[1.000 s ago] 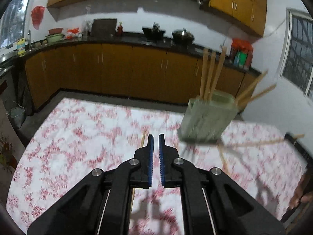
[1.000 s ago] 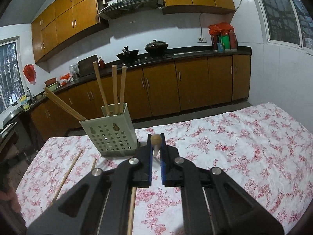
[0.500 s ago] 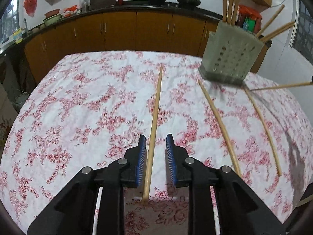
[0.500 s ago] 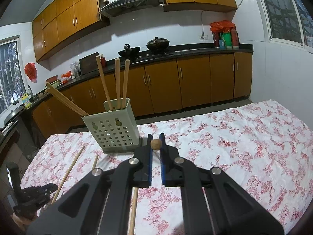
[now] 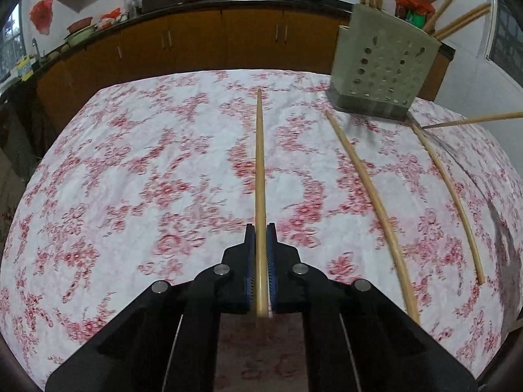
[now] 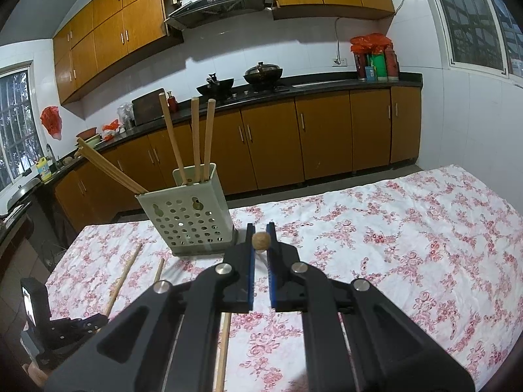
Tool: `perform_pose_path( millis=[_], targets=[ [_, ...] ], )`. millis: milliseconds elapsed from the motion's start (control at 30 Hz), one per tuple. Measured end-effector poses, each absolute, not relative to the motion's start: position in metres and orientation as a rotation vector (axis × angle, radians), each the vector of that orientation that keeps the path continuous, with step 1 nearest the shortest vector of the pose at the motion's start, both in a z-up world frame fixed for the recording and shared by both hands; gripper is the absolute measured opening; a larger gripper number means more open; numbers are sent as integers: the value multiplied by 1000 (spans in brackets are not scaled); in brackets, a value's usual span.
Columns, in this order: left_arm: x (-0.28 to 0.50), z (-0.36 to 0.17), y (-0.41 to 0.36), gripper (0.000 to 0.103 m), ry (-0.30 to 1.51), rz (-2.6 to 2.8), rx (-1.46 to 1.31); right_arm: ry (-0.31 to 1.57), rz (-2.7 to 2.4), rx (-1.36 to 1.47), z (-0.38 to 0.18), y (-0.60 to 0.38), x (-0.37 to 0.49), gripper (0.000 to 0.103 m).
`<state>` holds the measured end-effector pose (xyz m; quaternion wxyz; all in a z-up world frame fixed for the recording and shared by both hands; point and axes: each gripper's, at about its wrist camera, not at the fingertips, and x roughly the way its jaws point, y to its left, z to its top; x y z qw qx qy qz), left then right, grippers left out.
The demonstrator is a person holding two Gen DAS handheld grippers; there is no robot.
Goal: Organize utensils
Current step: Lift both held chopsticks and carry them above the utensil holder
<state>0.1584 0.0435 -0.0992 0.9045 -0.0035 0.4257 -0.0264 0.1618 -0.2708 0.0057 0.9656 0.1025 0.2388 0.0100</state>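
A pale green perforated utensil holder [image 5: 382,65] [image 6: 188,215] stands on the floral tablecloth with several wooden chopsticks in it. My left gripper [image 5: 260,238] is shut on a long wooden chopstick [image 5: 260,170] that lies on the cloth pointing away from me. Two more chopsticks [image 5: 369,192] [image 5: 447,192] lie to its right. My right gripper [image 6: 260,238] is shut on a chopstick [image 6: 260,241] seen end-on, held above the table just right of the holder. The left gripper shows at the lower left of the right wrist view [image 6: 62,326].
The table [image 6: 408,245] is covered in a white cloth with red flowers. Kitchen cabinets [image 6: 294,137] and a counter with woks run behind it. Another chopstick [image 6: 222,346] lies on the cloth under my right gripper. A further stick tip [image 5: 474,121] enters from the right.
My left gripper dropped to the table, lined up over the chopstick and closed on it. My right gripper stayed nearly still, holding its chopstick.
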Motion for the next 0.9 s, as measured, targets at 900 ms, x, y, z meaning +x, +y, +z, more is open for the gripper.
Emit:
perform_pose_path(
  millis=[900],
  targets=[
    [166, 68, 47, 7, 509, -114, -140, 330, 102, 195, 77, -267, 160, 8]
  ],
)
